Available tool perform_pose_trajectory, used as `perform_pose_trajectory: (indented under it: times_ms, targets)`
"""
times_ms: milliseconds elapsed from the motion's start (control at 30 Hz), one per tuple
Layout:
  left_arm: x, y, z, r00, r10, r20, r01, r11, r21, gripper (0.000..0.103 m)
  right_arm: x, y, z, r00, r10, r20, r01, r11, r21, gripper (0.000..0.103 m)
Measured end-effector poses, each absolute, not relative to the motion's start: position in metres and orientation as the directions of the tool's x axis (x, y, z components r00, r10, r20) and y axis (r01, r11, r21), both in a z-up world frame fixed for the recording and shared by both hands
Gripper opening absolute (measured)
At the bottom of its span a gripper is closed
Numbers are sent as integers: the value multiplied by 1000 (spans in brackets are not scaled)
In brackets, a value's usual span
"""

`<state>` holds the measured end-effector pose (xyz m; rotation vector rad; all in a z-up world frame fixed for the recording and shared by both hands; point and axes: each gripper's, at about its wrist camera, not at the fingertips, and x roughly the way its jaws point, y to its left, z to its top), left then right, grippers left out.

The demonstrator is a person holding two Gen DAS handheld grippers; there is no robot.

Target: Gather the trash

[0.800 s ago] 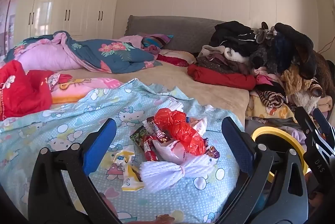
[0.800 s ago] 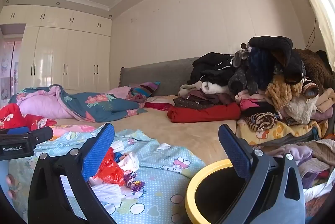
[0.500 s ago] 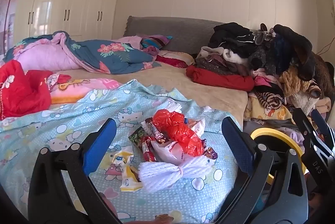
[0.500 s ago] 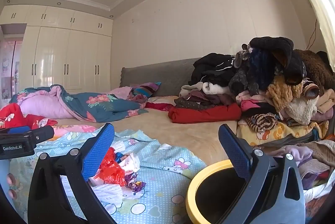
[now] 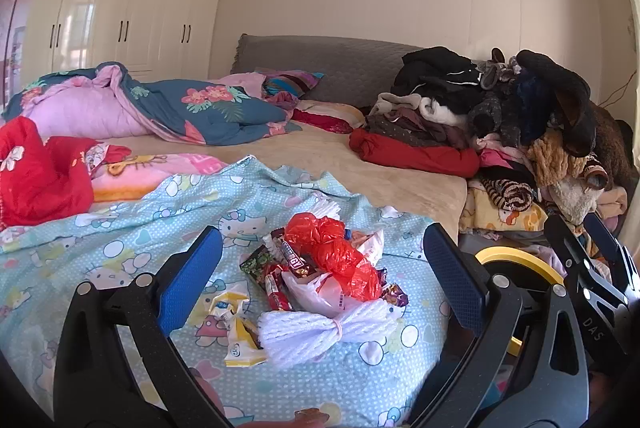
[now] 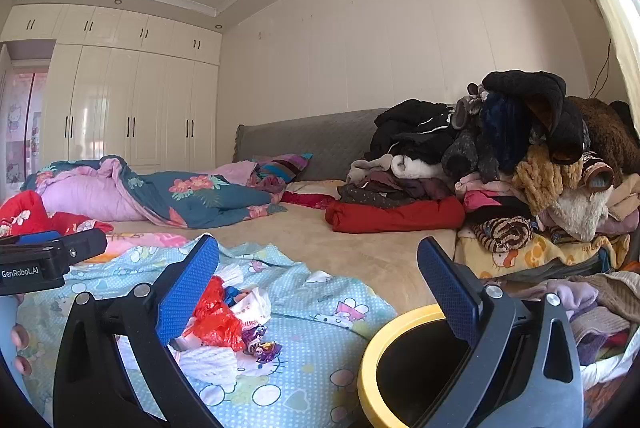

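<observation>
A pile of trash lies on the light blue Hello Kitty sheet [image 5: 120, 240]: a red plastic bag [image 5: 340, 256], candy wrappers [image 5: 280, 268], a white foam net [image 5: 320, 332], a yellow-white wrapper [image 5: 236, 328]. My left gripper [image 5: 320, 280] is open, its jaws wide either side of the pile, a little short of it. My right gripper [image 6: 320, 288] is open and empty, over the bed edge. The red bag [image 6: 216, 316] shows behind its left finger. A black bin with a yellow rim [image 6: 376, 352] stands just under its right finger; it also shows in the left wrist view [image 5: 520, 260].
A heap of clothes [image 6: 520, 168] fills the bed's right side. A blue floral quilt [image 5: 180, 108] and a red garment [image 5: 36, 172] lie at the left. A bare beige mattress [image 6: 340, 240] lies beyond the sheet. White wardrobes [image 6: 120, 108] line the far wall.
Both grippers have shifted only slightly; the view has drifted a little. Both stay open and nothing was taken hold of.
</observation>
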<state>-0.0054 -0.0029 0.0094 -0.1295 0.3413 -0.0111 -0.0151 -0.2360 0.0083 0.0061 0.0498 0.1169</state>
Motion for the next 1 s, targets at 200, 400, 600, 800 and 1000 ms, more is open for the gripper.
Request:
perform_pose_trajectory:
  times_ms: [200, 400, 600, 800, 1000]
  targets:
    - [-5, -3, 11, 942, -32, -334, -12, 992, -127, 92, -15, -237, 9, 992, 118, -50, -118, 993, 11, 97]
    - [-5, -4, 10, 942, -32, -333, -11, 992, -129, 92, -15, -236, 10, 992, 120, -50, -119, 993, 9, 97]
    - [-6, -4, 10, 943, -33, -332, -11, 992, -130, 92, -15, -235, 9, 992, 118, -48, -117, 993, 11, 97]
    - [-6, -4, 10, 942, -34, -333, -11, 991, -130, 92, -15, -235, 8, 992, 119, -50, -118, 993, 11, 97]
    - [-6, -5, 11, 942, -32, -334, -12, 992, -128, 92, -15, -234, 7, 991, 120, -53, -120, 993, 12, 97]
